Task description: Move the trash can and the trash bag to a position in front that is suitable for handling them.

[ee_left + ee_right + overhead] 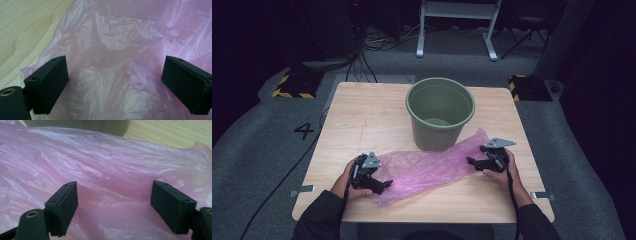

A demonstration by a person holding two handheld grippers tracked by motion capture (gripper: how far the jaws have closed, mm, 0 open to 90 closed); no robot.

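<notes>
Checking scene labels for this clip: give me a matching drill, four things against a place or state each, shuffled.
Things:
1. bucket
2. pink plastic bag
3. left gripper
4. right gripper

Places or states:
A. open at the bag's near left end
B. lying flat across the table, in front of the bucket
C. upright, green, at the table's far middle
D. open at the bag's right end

Pairs: 1-C, 2-B, 3-A, 4-D
</notes>
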